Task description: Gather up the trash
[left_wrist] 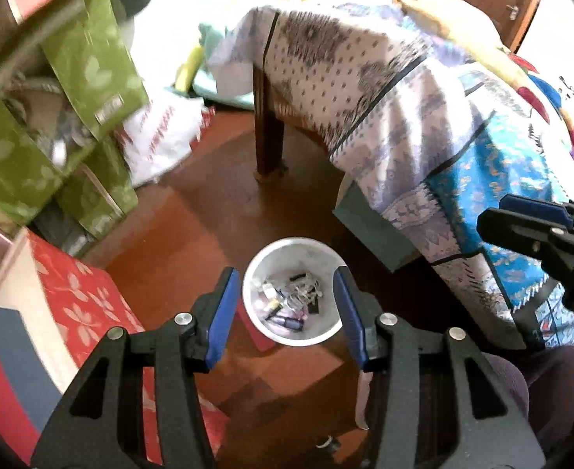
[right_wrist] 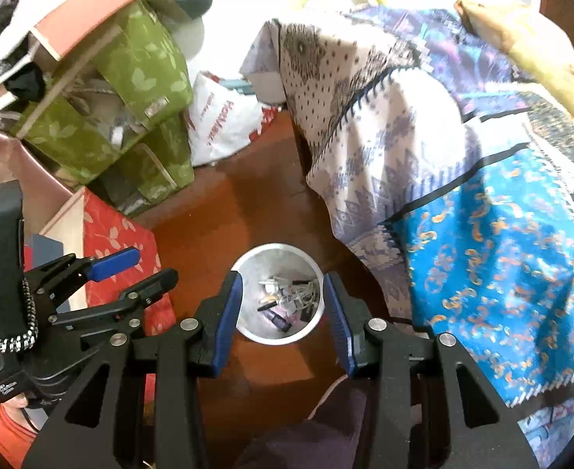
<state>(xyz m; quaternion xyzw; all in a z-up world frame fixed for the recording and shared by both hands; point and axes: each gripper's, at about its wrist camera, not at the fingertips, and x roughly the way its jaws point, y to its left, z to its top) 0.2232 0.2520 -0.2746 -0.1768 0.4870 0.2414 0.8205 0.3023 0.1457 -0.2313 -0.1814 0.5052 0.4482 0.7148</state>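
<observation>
Brown floor (left_wrist: pixel 208 211) fills the middle of both wrist views, cluttered on both sides. White bin (left_wrist: pixel 294 248) stands upright on it, mouth facing straight up at the cameras, round, so no long axis to call. It sits at 6 o'clock of centre in the left wrist view and the same in the right wrist view (right_wrist: pixel 277 252).

Trash (left_wrist: pixel 291 301) lies in the bin bottom: small dark and pale bits, one dark stick-like piece running roughly 10-to-4 o'clock. Too small and blurred to identify, possibly wrappers and small tubes.

Left gripper (left_wrist: pixel 283 273): blue pads part-open, nothing between them, bin seen through the gap. Also visible at 9 o'clock in the right wrist view (right_wrist: pixel 152 265), seen side-on.

Right gripper (right_wrist: pixel 283 277): pads apart at a medium gap, empty, bin framed between them. Its tip enters the left wrist view at 3 o'clock (left_wrist: pixel 494 215), mostly cut off by the frame edge.

Patterned cloth (left_wrist: pixel 424 117) drapes over a bed from 12 to 4 o'clock, hiding all of it but one dark wooden leg (left_wrist: pixel 269 136). Green fabric boxes (left_wrist: pixel 83 70) are stacked at 10 o'clock, motion-blurred. Red floral box (left_wrist: pixel 83 297) at 8 o'clock is partly hidden behind the left gripper's body. White plastic bag (right_wrist: pixel 224 117) lies behind the boxes.
</observation>
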